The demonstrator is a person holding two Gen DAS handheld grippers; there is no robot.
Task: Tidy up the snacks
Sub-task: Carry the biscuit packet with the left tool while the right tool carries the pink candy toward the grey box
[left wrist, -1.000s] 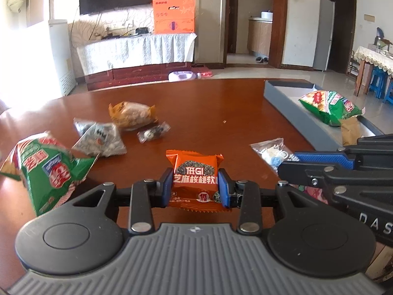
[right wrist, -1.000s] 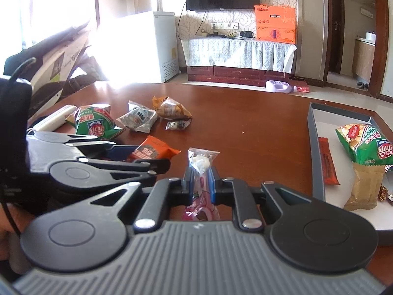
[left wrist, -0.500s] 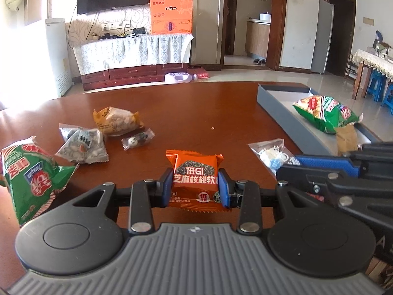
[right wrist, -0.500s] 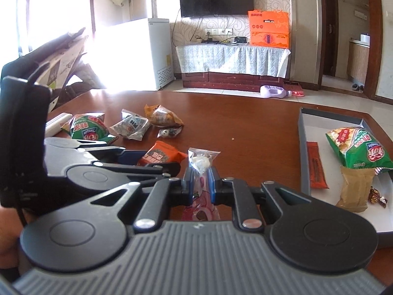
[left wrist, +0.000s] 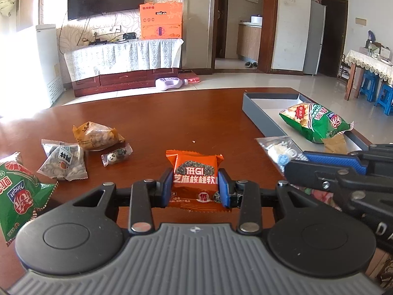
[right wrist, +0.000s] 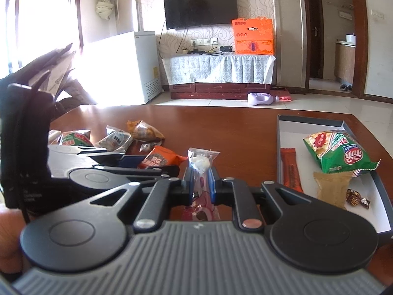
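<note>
Compared with a second ago, both views have swung toward the grey tray [left wrist: 262,116] at the worktop's [left wrist: 172,123] right edge: the loose packets at the left have slid toward the frame edge and more of the tray shows; each grasp is unchanged. The left gripper [left wrist: 194,188] points forward and somewhat downward, its blue pads clenched on the sides of an orange packet [left wrist: 195,172] held above the worktop; the wrapper reads "低GI" over "芝麻核桃软". The right gripper [right wrist: 201,182], alongside and similarly angled, is clamped tight on a clear sachet [right wrist: 200,163] holding a white round piece, also lifted off the worktop. In the tray lie a green crisp bag [right wrist: 336,151] with red characters, an orange bar [right wrist: 291,172], a tan packet [right wrist: 331,188] and a foil sweet [right wrist: 357,198]. Near the left edge rest a second green bag [left wrist: 17,191] marked "Jingin", a clear seed packet [left wrist: 65,163], a brown-orange packet [left wrist: 97,136] and a small panda-print sweet [left wrist: 116,156].
</note>
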